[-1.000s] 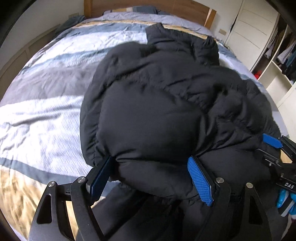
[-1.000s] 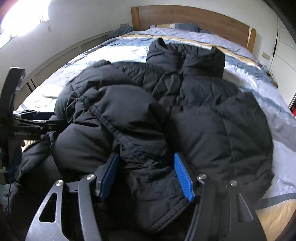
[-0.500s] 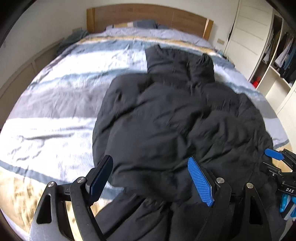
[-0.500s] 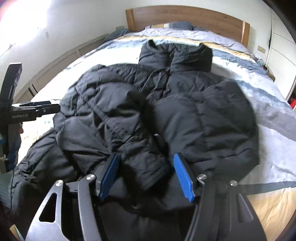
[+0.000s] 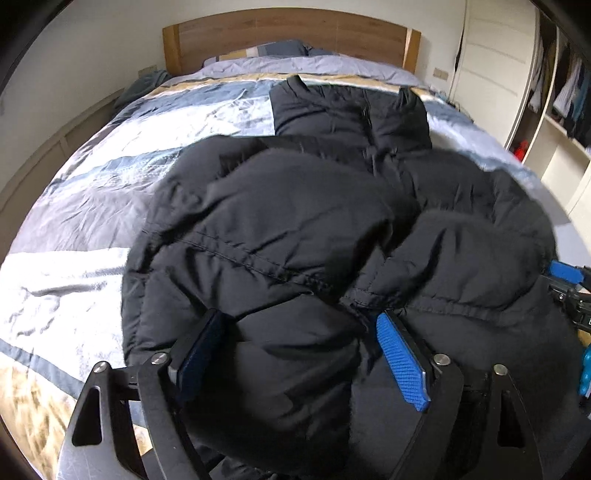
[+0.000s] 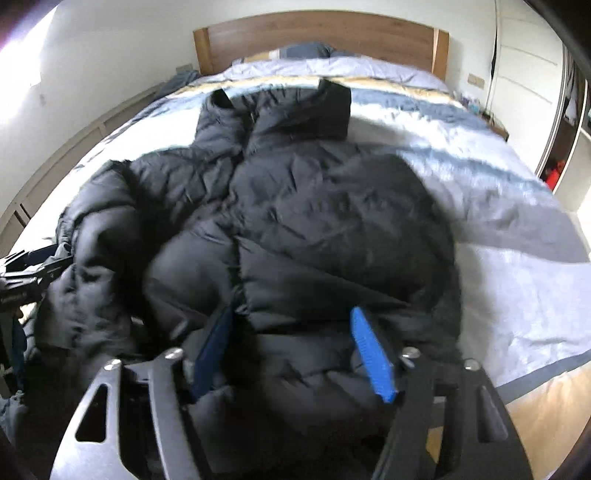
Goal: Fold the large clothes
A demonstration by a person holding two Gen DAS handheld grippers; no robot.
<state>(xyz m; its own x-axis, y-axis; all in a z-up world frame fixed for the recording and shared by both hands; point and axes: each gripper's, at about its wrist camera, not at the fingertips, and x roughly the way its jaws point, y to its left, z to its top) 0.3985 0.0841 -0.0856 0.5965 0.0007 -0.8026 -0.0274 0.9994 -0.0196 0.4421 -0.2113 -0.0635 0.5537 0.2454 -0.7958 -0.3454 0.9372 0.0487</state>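
A black puffer jacket (image 5: pixel 314 229) lies on the bed, collar toward the headboard, both sleeves folded across its front. It also fills the right wrist view (image 6: pixel 314 229). My left gripper (image 5: pixel 299 354) is open, its blue pads (image 5: pixel 400 365) on either side of a bulge of the jacket's lower edge. My right gripper (image 6: pixel 291 350) is open too, its fingers straddling the jacket's hem at the near end. The right gripper's tip shows at the right edge of the left wrist view (image 5: pixel 565 273); the left gripper shows at the left edge of the right wrist view (image 6: pixel 26 273).
The bed (image 5: pixel 92 192) has a striped blue, grey and tan cover and a wooden headboard (image 5: pixel 288 33). An open wardrobe (image 5: pixel 557 92) with hanging clothes stands at the right. A wall with low panelling (image 6: pixel 55 158) runs along the left.
Both grippers pulled back toward the foot of the bed, then came in again low over the jacket's hem. The sleeves now lie flatter across the front.
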